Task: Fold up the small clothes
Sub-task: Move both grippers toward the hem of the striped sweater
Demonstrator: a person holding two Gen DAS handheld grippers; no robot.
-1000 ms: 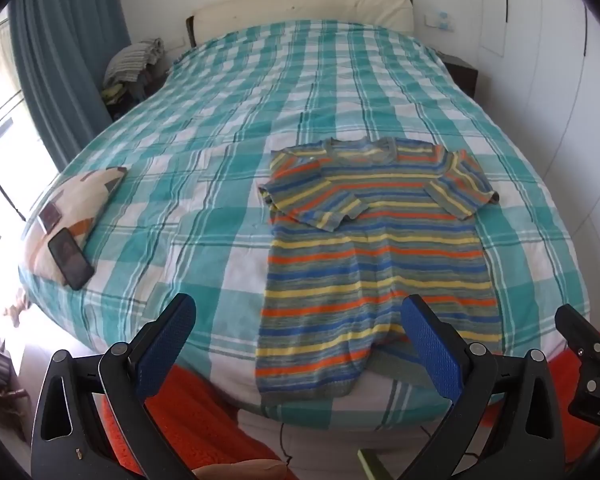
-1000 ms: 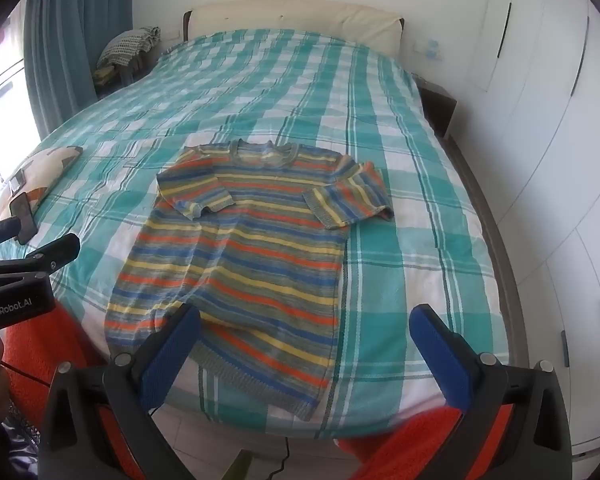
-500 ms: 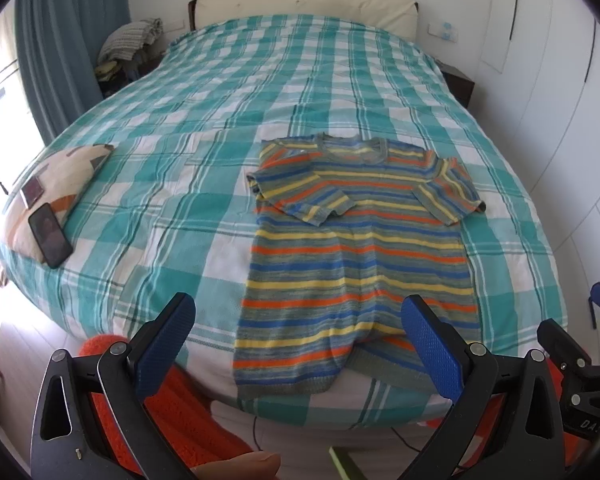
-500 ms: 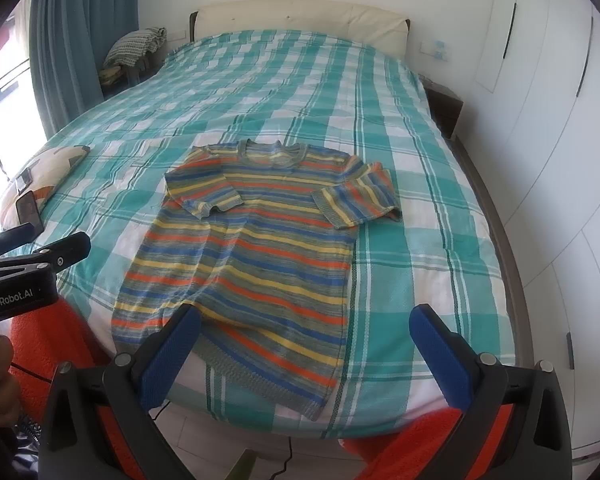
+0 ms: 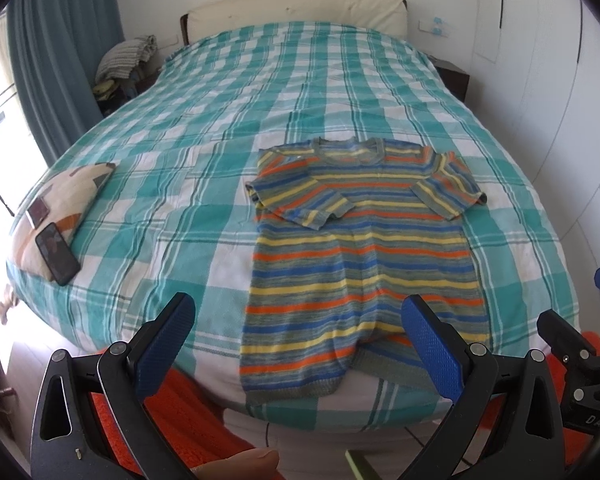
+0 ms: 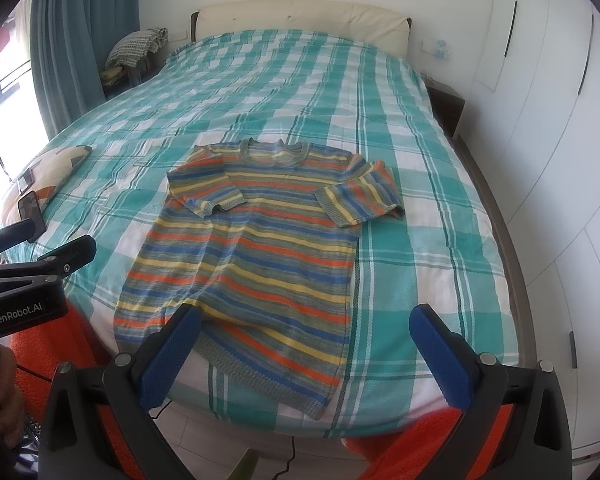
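Both grippers drawn in nearer the bed's foot than a second ago, phone (image 5: 57, 254) on cushion (image 5: 62, 200) at left, left gripper (image 5: 300, 342) spread wide and empty, striped sweater (image 5: 360, 256) flat on checked bedspread (image 5: 260, 92), sleeves folded inward, right gripper (image 6: 304, 354) likewise agape.

One striped sweater (image 5: 360, 256) on one checked bed (image 5: 228, 128). One cushion (image 5: 56, 200) at the left edge, one phone (image 5: 57, 254) and one small card (image 5: 37, 211) on it. Two grippers: left gripper (image 5: 300, 344), right gripper (image 6: 304, 344).
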